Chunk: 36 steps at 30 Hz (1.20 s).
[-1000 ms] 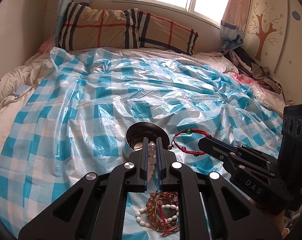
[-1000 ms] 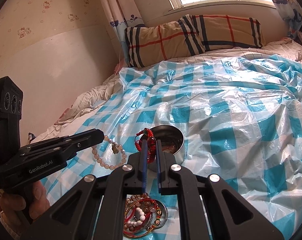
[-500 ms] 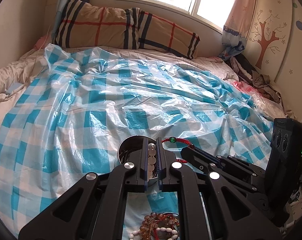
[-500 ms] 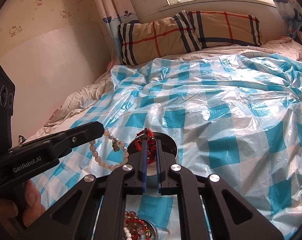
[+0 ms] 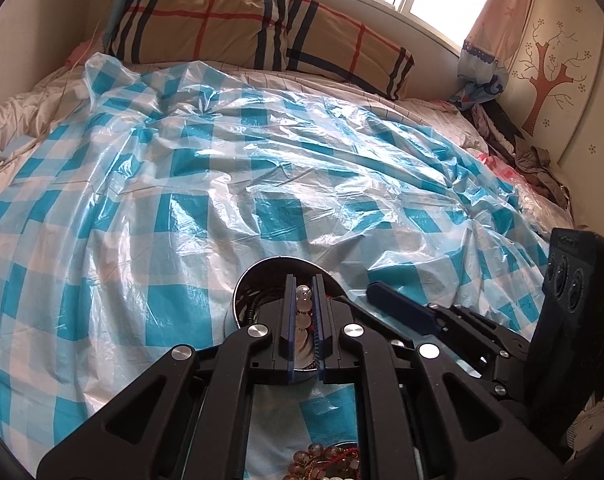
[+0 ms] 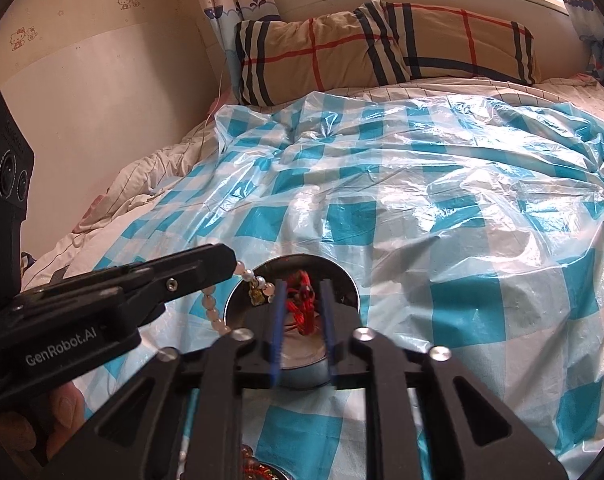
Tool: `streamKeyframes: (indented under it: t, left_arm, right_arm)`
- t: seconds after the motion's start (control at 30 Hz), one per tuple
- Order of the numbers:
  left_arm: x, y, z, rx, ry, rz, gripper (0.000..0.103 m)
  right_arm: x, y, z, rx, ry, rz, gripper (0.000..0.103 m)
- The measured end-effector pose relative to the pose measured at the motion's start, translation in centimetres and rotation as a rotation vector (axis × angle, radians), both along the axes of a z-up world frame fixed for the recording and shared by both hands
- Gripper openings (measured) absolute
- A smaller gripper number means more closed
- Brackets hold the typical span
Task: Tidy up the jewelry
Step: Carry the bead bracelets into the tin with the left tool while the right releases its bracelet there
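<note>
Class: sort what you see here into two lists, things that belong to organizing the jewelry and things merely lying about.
Belonging:
metal tin
red cord bracelet
pale bead bracelet
left gripper
right gripper

Lying about:
plaid pillow
checked plastic sheet
crumpled clothes

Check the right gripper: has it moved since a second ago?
Yes. The right gripper has come forward over the metal bowl, which now sits under its fingertips, and its jaws have just been opening around the red bracelet.

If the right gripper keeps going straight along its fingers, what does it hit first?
Most likely the red cord bracelet hanging between the right gripper's open fingers, then the inside of the metal bowl right beneath it. Depth is hard to judge through the fisheye.
</note>
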<state>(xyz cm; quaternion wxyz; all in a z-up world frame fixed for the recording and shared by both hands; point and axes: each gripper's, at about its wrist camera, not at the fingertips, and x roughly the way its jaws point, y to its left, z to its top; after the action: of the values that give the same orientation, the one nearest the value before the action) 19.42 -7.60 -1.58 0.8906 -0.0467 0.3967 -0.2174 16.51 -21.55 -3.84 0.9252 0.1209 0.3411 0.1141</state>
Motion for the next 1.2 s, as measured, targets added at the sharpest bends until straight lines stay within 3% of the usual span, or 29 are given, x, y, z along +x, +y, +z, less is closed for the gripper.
streamKeyframes:
  t: [0.1, 0.17, 0.23, 0.67, 1.2]
  left_arm:
    - [0.5, 0.4, -0.8, 0.005, 0.025, 0.023, 0.020]
    - [0.3, 0.7, -0.8, 0.007, 0.012, 0.036, 0.034]
    - [0.1, 1.0, -0.6, 0.010, 0.003, 0.044, 0.037]
    - [-1.0, 2.6, -0.5, 0.019, 0.015, 0.062, 0.042]
    - [-4.4, 4.1, -1.2, 0.054, 0.045, 0.046, 0.042]
  right_arm:
    - [-0.1, 0.1, -0.2, -0.017, 0.004, 0.000, 0.055]
    - [-0.3, -0.2, -0.2, -0.016, 0.001, -0.009, 0.055]
    - [-0.4, -0.4, -0.1, -0.010, 0.000, -0.018, 0.055]
    - [-1.4, -1.1, 0.1, -0.001, 0.014, -0.039, 0.055]
    - [-6.0, -2.2, -0.2, -0.011, 0.053, -0.054, 0.055]
